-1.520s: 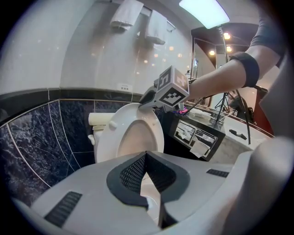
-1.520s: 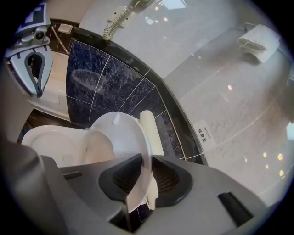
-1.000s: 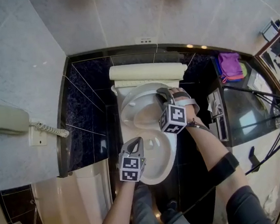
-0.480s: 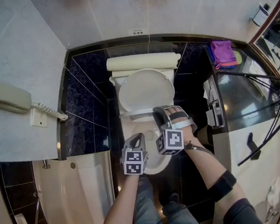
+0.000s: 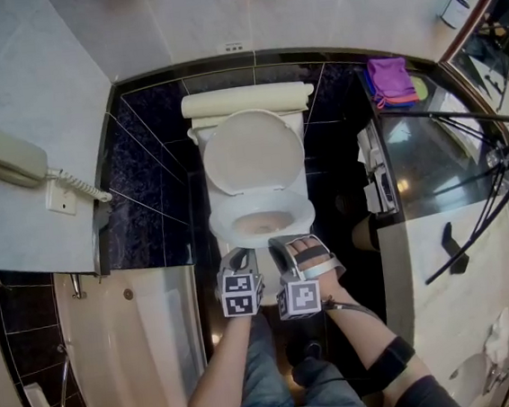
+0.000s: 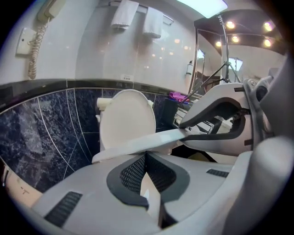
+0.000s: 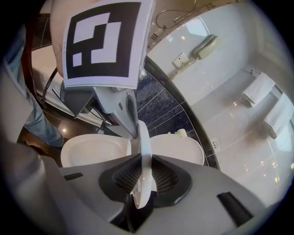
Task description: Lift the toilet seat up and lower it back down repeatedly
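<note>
The white toilet seat lies low over the bowl, and the lid stands up against the tank. My right gripper is shut on the seat's front rim. In the right gripper view the rim runs edge-on between the pads of the right gripper; the jaws have just been opening a little, with the rim still between them. My left gripper hangs just left of it at the bowl's front, shut and holding nothing. In the left gripper view the left gripper points at the tilted seat and the lid.
A wall phone hangs at the left above the bathtub. A purple cloth lies at the back right, and dark tripod legs cross the counter. The person's jeans are right in front of the toilet.
The right gripper has swung the seat down from near the lid to low over the bowl, moving toward the person. The left gripper has drifted the same way, staying beside it.
</note>
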Motion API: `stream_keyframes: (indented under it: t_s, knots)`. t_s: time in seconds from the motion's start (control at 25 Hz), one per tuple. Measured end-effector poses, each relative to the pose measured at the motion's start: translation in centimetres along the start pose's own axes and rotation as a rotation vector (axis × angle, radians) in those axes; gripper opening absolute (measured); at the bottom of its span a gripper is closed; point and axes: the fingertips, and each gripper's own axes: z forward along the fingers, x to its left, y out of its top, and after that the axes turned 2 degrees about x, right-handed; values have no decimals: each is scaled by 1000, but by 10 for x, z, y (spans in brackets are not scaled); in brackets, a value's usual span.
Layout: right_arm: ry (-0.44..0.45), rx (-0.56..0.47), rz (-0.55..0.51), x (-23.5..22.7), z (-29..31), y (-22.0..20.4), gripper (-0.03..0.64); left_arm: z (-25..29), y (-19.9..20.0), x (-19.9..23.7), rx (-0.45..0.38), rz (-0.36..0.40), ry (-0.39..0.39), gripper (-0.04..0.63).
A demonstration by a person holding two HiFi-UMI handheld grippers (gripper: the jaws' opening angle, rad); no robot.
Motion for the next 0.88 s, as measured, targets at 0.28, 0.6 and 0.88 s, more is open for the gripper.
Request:
stream_keyframes:
  t_s: [0.28, 0.6, 0.88]
  knots:
    - [38, -36, 21, 24, -11, -2, 91, -7, -18, -13, 11, -10, -19, -8]
    - [-4, -46, 354, 25, -41, -53, 18, -11, -46, -11, 9, 23, 6, -8]
    - [-29, 24, 844, 51, -30, -123, 17, -9, -90, -27, 7, 67, -14, -8]
